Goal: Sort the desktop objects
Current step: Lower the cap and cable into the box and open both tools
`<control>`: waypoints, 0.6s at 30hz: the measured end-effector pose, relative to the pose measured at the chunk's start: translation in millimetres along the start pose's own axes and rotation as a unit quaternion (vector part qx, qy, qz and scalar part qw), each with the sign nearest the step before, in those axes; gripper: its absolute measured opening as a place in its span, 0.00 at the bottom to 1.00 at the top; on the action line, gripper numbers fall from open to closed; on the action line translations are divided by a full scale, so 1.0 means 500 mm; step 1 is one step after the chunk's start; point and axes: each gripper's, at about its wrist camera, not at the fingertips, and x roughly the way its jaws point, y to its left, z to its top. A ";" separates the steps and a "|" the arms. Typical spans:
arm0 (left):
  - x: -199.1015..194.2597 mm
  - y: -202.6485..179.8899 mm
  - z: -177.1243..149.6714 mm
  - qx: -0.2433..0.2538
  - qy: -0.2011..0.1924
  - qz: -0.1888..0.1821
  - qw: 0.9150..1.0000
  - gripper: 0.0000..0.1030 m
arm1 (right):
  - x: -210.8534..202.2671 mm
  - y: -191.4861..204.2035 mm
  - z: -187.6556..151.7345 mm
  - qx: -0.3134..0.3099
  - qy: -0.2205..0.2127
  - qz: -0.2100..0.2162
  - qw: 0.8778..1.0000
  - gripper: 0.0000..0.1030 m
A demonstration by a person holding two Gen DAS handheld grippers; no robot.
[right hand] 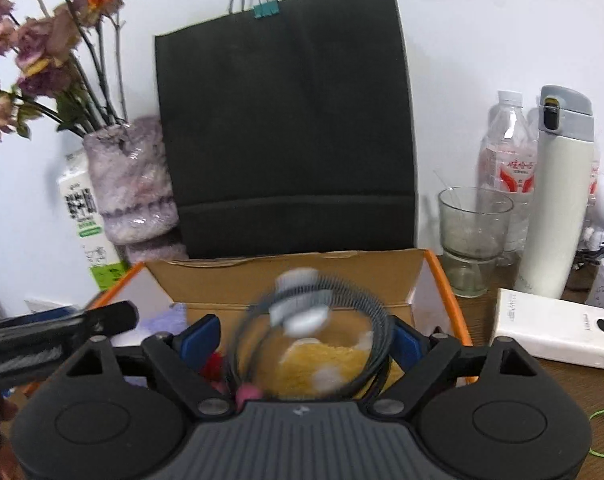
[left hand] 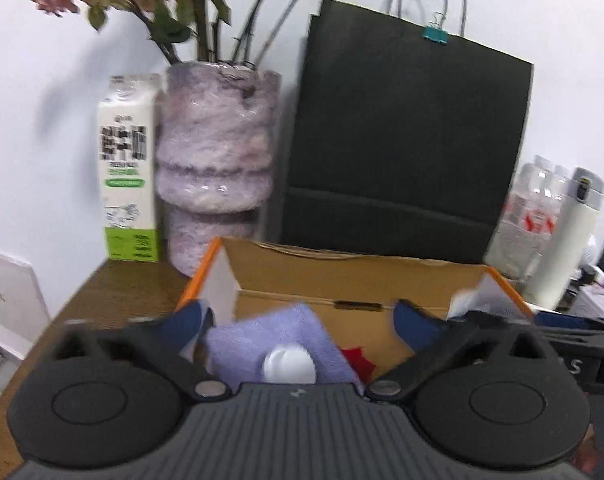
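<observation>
Both tools, left (left hand: 300,320) and right (right hand: 303,338), gape open above a box (right hand: 286,276), a blurred cable coil (right hand: 313,336) loose between the right tool's fingers.

The cardboard box (right hand: 286,276) is open on top, so entry from above is free. Close behind it a black paper bag (right hand: 286,120) walls off the back. A vase (left hand: 218,160) crowds the left corner; a glass (right hand: 471,236), bottle (right hand: 505,148) and flask (right hand: 557,200) crowd the right.
</observation>
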 end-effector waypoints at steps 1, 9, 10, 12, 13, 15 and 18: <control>-0.002 -0.001 0.001 0.004 0.001 0.002 1.000 1.00 | 0.000 0.000 -0.001 -0.003 0.002 -0.008 1.000 1.00; -0.008 -0.005 0.002 0.014 0.007 0.009 1.000 1.00 | -0.002 0.004 -0.005 -0.016 0.012 -0.017 1.000 1.00; -0.008 -0.004 0.002 0.013 0.009 0.010 1.000 1.00 | -0.003 0.005 -0.005 -0.018 0.012 -0.017 1.000 1.00; -0.010 -0.002 0.002 0.010 0.010 0.011 1.000 1.00 | -0.005 0.007 -0.005 -0.020 0.012 -0.017 1.000 1.00; -0.011 -0.001 0.003 0.008 0.010 0.011 1.000 1.00 | -0.006 0.008 -0.005 -0.021 0.011 -0.017 1.000 1.00; -0.014 0.000 0.004 0.006 0.012 0.012 1.000 1.00 | -0.011 0.010 -0.005 -0.023 0.008 -0.018 1.000 1.00; -0.028 0.001 0.007 0.003 0.010 0.013 1.000 1.00 | -0.023 0.013 -0.004 -0.025 0.004 -0.016 1.000 1.00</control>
